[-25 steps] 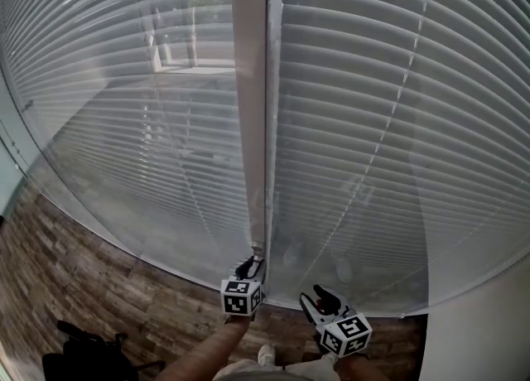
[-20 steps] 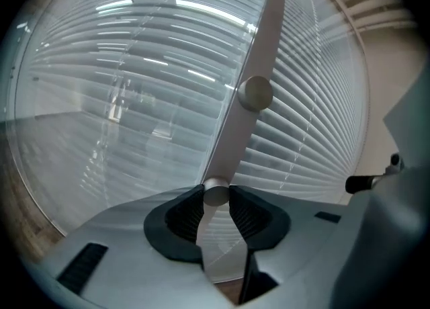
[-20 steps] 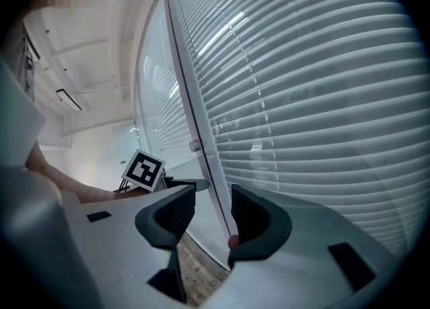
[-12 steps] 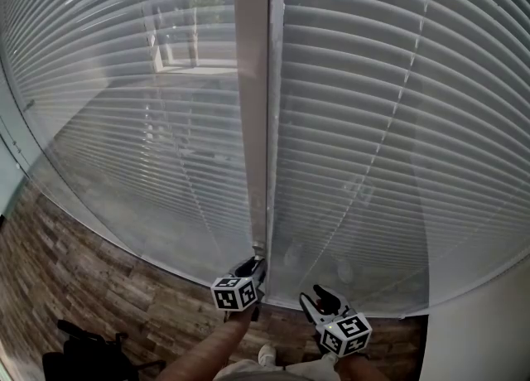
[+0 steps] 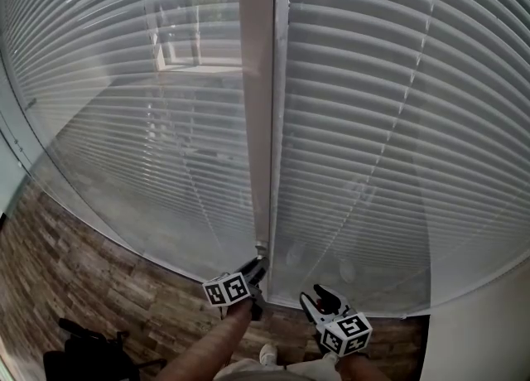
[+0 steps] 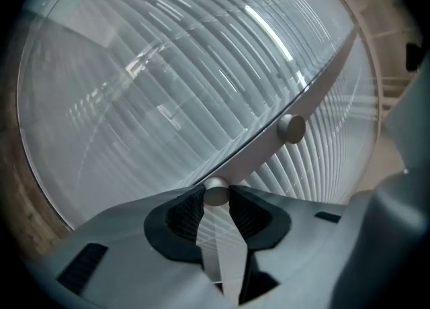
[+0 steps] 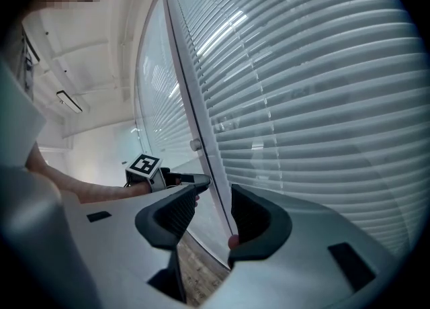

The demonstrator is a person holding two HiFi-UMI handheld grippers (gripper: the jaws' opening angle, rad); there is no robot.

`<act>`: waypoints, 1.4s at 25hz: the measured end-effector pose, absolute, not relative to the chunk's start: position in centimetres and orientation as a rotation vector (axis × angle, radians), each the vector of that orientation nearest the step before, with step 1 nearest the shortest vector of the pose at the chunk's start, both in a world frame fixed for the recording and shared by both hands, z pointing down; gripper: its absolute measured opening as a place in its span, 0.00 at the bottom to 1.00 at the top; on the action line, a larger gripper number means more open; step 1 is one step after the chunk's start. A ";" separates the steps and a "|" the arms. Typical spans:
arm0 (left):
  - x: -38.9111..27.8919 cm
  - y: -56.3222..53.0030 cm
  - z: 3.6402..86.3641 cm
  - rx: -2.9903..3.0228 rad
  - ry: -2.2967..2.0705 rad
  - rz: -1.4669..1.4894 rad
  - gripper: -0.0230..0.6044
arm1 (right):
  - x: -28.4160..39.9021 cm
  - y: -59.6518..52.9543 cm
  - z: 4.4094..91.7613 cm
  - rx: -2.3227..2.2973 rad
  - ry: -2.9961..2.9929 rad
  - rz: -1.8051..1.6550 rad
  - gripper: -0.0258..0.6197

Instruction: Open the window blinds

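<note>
White slatted blinds (image 5: 124, 122) hang behind glass on both sides of a pale upright frame post (image 5: 258, 122). The slats stand partly tilted, so a building shows through the left pane. My left gripper (image 5: 255, 270) is at the foot of the post, shut on a small round grey knob (image 6: 216, 192), with its marker cube rolled over to the left. A second knob (image 6: 291, 128) sits farther up the post. My right gripper (image 5: 319, 298) hangs open just right of the post, level with the left one. Its jaws frame the post's edge (image 7: 215, 187) without touching it.
Wood-look flooring (image 5: 66, 272) runs along the foot of the window. A black object (image 5: 83, 354) lies on the floor at the lower left. A plain white wall (image 5: 489, 330) closes off the right side. The person's forearm (image 5: 211, 346) reaches up from below.
The left gripper has rolled about its own axis while gripping the knob, and its marker cube has swung left and tipped over. The right gripper has not moved.
</note>
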State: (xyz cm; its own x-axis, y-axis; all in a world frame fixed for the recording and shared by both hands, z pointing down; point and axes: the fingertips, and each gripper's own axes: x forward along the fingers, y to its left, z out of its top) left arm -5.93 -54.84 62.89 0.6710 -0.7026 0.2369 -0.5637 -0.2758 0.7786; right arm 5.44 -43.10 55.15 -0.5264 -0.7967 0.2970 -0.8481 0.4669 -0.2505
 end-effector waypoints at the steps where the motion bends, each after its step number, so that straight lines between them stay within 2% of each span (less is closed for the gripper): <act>1: -5.9 -54.9 62.8 1.939 -0.965 -0.222 0.25 | 5.4 -43.1 55.2 1.448 -2.571 0.561 0.31; 15: -6.1 -55.0 62.9 1.655 -0.729 -0.541 0.25 | 5.1 -43.2 55.3 1.446 -2.568 0.560 0.31; 29: -6.0 -55.1 62.7 1.625 -0.662 -0.627 0.25 | 4.8 -43.4 55.4 1.438 -2.564 0.561 0.31; 30: -6.0 -55.0 62.3 1.646 -0.670 -0.634 0.26 | 4.8 -43.5 55.4 1.438 -2.564 0.562 0.31; 32: -6.1 -54.9 61.8 1.720 -0.714 -0.619 0.34 | 4.9 -43.5 55.5 1.439 -2.563 0.561 0.31; 35: -6.5 -54.7 61.8 1.971 -0.904 -0.410 0.45 | 5.1 -43.4 55.5 1.444 -2.559 0.563 0.31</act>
State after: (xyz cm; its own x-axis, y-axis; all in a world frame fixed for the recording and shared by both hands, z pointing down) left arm -6.52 -54.70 61.80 0.6775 -0.7326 0.0652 -0.4337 -0.3263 0.8399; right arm 5.11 -43.39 55.54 -0.5255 -0.7931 0.3080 -0.8491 0.4662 -0.2482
